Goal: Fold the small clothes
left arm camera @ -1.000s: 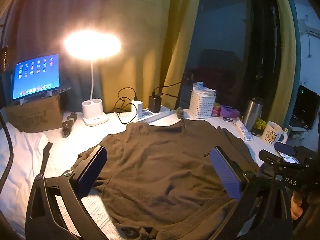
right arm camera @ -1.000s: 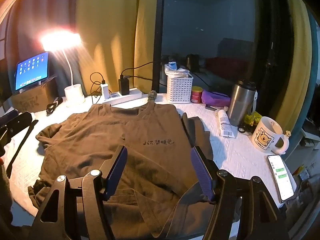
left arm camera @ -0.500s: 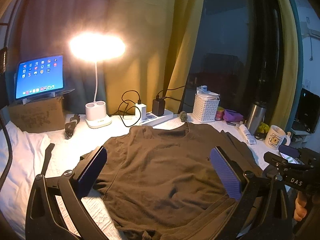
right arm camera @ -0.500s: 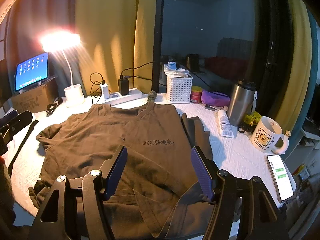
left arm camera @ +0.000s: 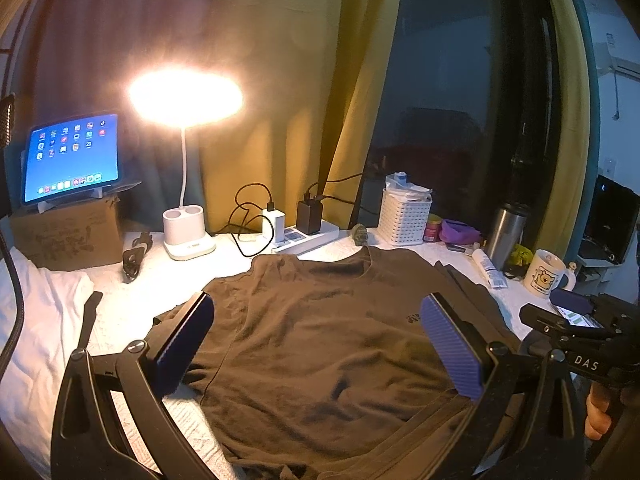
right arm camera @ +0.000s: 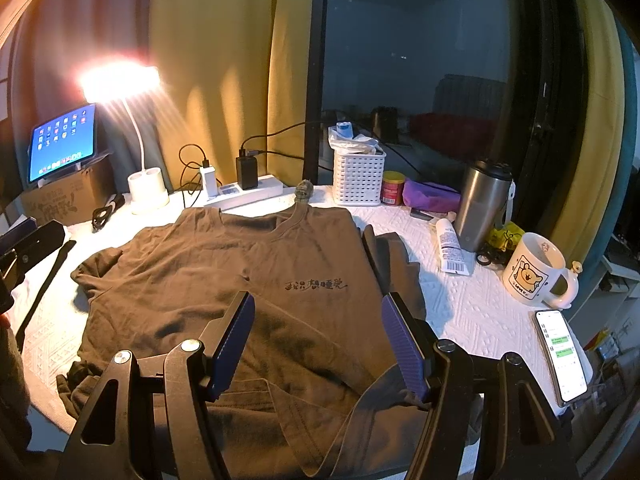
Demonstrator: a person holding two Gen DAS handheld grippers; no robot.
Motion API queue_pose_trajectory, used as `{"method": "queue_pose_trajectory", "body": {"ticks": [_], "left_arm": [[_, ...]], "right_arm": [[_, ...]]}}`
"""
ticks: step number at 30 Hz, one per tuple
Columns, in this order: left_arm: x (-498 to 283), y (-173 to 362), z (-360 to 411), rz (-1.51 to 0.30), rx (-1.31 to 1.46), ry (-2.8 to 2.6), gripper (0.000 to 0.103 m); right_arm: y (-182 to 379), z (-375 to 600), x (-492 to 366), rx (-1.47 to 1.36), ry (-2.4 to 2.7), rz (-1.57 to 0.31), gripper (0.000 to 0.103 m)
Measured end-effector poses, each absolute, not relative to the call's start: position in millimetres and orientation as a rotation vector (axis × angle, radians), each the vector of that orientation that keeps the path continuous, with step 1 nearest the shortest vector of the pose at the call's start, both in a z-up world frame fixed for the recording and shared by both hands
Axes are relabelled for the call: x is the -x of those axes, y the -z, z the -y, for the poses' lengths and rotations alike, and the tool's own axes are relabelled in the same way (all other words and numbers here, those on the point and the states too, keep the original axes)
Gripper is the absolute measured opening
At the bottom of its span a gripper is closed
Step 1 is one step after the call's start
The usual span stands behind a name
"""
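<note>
Hovering over a dark brown short-sleeved cotton T-shirt (left arm camera: 320,340), spread front-up on the white textured cloth-covered surface (left arm camera: 132,300), collar toward the window.

Left wrist view: left gripper (left arm camera: 320,344) held above the shirt's near half, blue-padded jaws wide apart, nothing between them, pads clear of the cloth. Left sleeve bunched just beside the left pad. White gooseneck desk lamp (left arm camera: 186,184) lit behind; tablet with bright screen (left arm camera: 72,158) propped on a cardboard box. The other tool's black frame shows at the right edge with a thumb under it.

Right wrist view: right gripper (right arm camera: 318,344) above the hem area, jaws about two-thirds open, empty. Shirt's black chest print reads clearly; right sleeve already turned in, lying as a strip along the right side. Hem nearest the camera rumpled and partly doubled over. White cartoon-bear mug (right arm camera: 534,270), steel tumbler (right arm camera: 482,206) and a lit smartphone (right arm camera: 560,354) sit off to the right, clear of the shirt.

Judgement: pre-fold stage, garment laid out, no grasp made yet. Next move likely calls for lowering each tool to a hem corner or side edge, pinching one layer only, then lifting together. Rumpled hem wants smoothing first.
</note>
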State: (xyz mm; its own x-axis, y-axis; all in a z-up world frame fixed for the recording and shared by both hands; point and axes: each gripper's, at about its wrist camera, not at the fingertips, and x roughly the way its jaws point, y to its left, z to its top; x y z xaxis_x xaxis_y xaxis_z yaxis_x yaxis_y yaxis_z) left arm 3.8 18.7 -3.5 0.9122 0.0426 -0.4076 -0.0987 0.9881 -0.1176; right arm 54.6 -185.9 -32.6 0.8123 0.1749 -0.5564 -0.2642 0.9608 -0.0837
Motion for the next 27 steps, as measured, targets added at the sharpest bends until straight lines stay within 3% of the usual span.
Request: {"method": "queue_pose_trajectory", "body": {"ticks": [27], "left_arm": [[-5.0,2.7,-12.3,-0.431,0.124,-0.034,0.102]], "right_arm": [[35.9,182.2,-55.1,0.183,-0.228,-0.586,0.068]]}}
